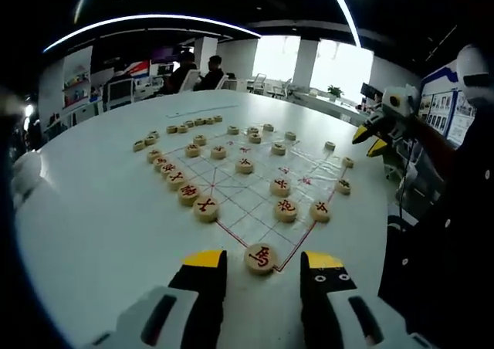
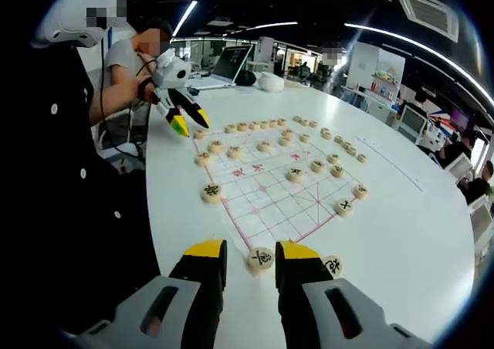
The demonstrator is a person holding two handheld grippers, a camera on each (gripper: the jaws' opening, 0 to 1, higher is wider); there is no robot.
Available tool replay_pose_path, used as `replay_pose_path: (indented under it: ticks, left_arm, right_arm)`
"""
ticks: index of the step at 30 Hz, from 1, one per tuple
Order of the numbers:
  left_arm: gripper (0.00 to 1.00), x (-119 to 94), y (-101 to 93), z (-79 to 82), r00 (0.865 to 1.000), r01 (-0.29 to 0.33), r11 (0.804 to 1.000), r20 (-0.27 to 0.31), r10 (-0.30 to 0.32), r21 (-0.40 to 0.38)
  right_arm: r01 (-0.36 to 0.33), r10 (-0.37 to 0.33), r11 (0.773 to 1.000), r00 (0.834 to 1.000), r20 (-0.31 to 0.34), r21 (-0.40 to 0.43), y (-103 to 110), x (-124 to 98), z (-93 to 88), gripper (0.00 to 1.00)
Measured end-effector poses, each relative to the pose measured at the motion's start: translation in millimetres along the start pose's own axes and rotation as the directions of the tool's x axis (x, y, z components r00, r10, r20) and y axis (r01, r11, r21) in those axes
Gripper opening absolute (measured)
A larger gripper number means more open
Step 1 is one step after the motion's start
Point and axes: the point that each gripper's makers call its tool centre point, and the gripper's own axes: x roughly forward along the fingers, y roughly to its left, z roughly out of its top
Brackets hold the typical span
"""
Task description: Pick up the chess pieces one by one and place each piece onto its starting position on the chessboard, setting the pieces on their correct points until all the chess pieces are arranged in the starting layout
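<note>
Two grippers work over a xiangqi board (image 1: pixel 266 185) on the white table (image 1: pixel 100 210). The left gripper (image 1: pixel 262 261) has its yellow-tipped jaws spread, with a red-marked round piece (image 1: pixel 261 257) lying between them at the board's near edge. The right gripper (image 2: pixel 252 253) brackets a black-marked piece (image 2: pixel 261 259), jaws close beside it, though contact is hard to judge. Another piece (image 2: pixel 333 265) sits just right of that jaw.

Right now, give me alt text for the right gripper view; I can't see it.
The right gripper stands with its yellow-tipped jaws either side of a round wooden chess piece at the near edge of the red-lined chessboard on a white table. More pieces dot the board, and the left gripper hovers at its far corner.
</note>
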Motion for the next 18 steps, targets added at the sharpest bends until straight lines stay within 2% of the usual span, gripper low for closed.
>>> replay_pose_path:
  ticks: [5,7,18]
  left_arm:
    - [0.26,1.4,1.3,0.2,1.000,-0.016,1.000,-0.002,0.016,0.011]
    - [0.20,1.7,1.8,0.9,1.000,-0.020,1.000,0.001,0.020,0.014]
    - [0.20,1.8,0.1,8.9,0.999,-0.023,0.999,0.026,0.022,0.047]
  right_arm:
    - [0.001,-0.001,1.000,1.000,-0.002,0.000,-0.3,-0.1,-0.2,0.26]
    - [0.002,-0.002,1.000,1.000,-0.001,-0.001,-0.7,-0.3,-0.1,0.26]
    - [0.002,-0.002,1.000,1.000,-0.001,0.001,-0.9,-0.4,-1.5,0.26]
